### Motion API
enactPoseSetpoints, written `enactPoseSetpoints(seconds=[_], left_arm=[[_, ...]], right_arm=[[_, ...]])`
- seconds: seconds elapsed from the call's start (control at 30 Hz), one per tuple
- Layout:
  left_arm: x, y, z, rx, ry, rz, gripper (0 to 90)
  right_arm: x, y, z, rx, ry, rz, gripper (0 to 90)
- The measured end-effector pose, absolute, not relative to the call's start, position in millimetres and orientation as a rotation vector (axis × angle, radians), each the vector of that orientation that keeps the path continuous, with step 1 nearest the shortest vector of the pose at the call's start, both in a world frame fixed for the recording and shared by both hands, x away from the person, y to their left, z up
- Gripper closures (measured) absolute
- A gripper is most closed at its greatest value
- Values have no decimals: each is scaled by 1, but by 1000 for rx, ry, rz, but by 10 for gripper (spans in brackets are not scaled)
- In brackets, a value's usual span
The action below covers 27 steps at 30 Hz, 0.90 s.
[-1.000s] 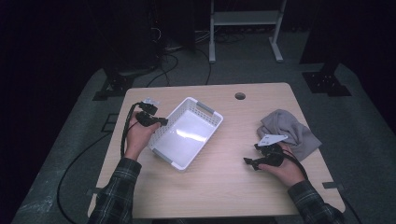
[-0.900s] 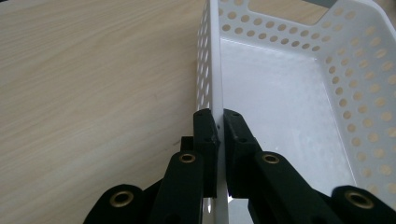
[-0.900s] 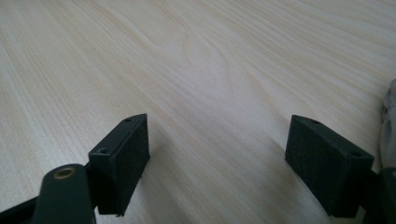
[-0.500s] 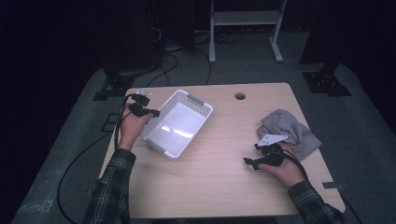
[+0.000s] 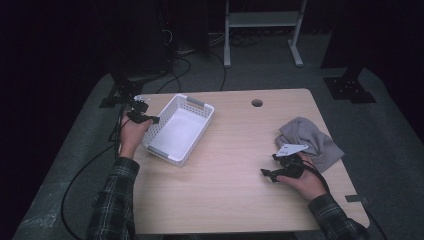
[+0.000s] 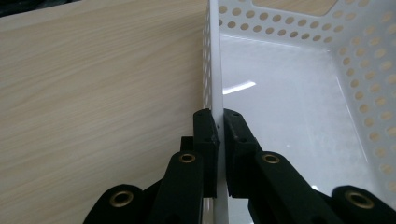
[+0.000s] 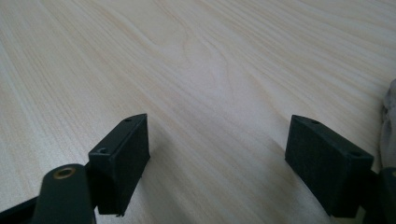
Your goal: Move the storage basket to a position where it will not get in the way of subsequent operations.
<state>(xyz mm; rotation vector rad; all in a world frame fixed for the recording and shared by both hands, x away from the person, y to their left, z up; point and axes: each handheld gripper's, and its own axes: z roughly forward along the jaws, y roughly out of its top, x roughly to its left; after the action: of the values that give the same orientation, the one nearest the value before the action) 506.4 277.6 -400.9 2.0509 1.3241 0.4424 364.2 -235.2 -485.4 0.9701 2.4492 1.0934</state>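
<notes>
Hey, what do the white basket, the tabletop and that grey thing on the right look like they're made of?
The white basket looks like glossy moulded plastic: smooth shine, thin wall with rows of punched holes. The tabletop shows pale wood grain with a matte finish, possibly laminate rather than solid wood. The grey thing looks like soft cloth, lying crumpled in folds.

Dim high view with near-black surroundings, light falling from above onto the pale table, soft grain and slight blur, bright gripper views, white glare streak on the basket floor, near jaws softly out of focus
</notes>
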Motion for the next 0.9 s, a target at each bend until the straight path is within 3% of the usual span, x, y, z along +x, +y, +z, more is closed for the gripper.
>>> enactPoseSetpoints(seconds=[0.43, 0.5, 0.73, 0.9], left_arm=[[508, 288, -412, 2040, 1366, 457, 839], [506, 289, -411, 2033, 1367, 475, 756], [495, 297, -401, 1973, 1367, 521, 625], [486, 296, -391, 1981, 1327, 502, 602]], right_arm=[[364, -235, -486, 970, 2448, 1095, 201], [364, -235, -486, 970, 2449, 1095, 201], [364, -235, -486, 966, 2450, 1094, 201], [364, -235, -486, 967, 2449, 1093, 201]])
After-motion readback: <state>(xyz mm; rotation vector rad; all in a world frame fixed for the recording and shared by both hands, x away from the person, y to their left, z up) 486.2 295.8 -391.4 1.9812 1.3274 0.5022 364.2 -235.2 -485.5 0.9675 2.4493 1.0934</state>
